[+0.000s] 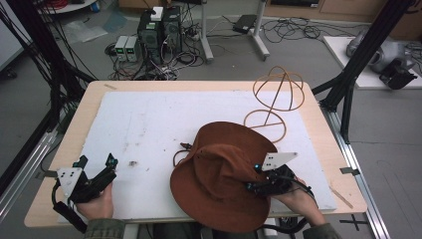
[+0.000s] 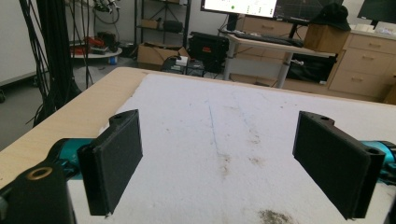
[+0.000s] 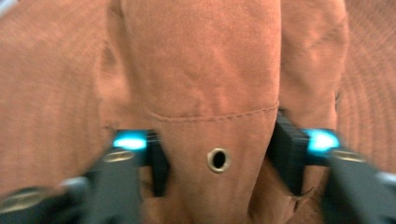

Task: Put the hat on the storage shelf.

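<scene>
Right gripper [image 3: 219, 161]: jaws narrowed, pinching a fold of the brown hat [image 1: 224, 174], lower right of the frame.
Left gripper [image 1: 102, 172]: jaws wide, empty, lower left.
Wire stand [image 1: 273, 99]: upper right, behind hat.

The hat [image 1: 224, 169] was rust-brown; the mat [image 1: 149, 129] white with dark specks; the wire stand [image 1: 273, 99] tan.
</scene>
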`<state>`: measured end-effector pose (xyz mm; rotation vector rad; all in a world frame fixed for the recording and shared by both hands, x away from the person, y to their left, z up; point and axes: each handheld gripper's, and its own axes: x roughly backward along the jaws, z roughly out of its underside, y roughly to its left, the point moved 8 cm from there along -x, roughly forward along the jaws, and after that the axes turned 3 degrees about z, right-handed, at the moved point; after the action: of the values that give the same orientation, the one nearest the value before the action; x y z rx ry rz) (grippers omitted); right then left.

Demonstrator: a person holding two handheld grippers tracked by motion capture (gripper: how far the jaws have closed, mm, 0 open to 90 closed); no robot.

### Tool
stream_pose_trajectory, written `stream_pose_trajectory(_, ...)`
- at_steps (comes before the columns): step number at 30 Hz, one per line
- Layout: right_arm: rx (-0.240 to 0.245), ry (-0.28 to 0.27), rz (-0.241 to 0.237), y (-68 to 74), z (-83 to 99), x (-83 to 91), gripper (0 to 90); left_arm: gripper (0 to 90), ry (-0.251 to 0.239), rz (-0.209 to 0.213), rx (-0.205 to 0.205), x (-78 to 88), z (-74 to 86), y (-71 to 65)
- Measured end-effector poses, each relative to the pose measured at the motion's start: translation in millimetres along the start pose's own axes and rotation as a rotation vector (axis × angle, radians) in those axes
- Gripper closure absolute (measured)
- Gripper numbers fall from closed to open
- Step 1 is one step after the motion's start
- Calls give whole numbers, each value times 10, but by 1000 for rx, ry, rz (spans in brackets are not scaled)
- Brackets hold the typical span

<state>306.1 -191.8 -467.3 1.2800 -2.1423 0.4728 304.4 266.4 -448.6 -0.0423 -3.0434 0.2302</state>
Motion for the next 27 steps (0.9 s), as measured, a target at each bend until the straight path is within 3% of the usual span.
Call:
stream_pose_trajectory(2, -33, 27, -25, -3, 27, -7, 708, 160, -1, 1, 5, -5, 1, 1)
stream_pose_trajectory(3, -33, 27, -25, -3, 27, -7, 708, 160, -1, 1, 5, -5, 1, 1)
stream_pose_trajectory(4, -78, 65, -31, -10, 59, -24, 869, 160, 1, 1, 7, -12, 4, -2)
stream_pose_trajectory(9, -69, 43, -50, -7, 67, -24, 891, 160, 3, 6, 4, -27, 7, -17)
stream_pose_trajectory(13, -85, 8, -13, -29, 37, 6, 895, 160, 4, 11, -1, -33, 11, -34)
stream_pose_trajectory(19, -91, -26, -14, -42, 8, 25, 895, 160, 4, 9, 1, -25, 11, -27)
stream_pose_trajectory(27, -84, -137, 0, -44, -120, 119, 895, 160, 5, 9, -4, -28, 17, -28)
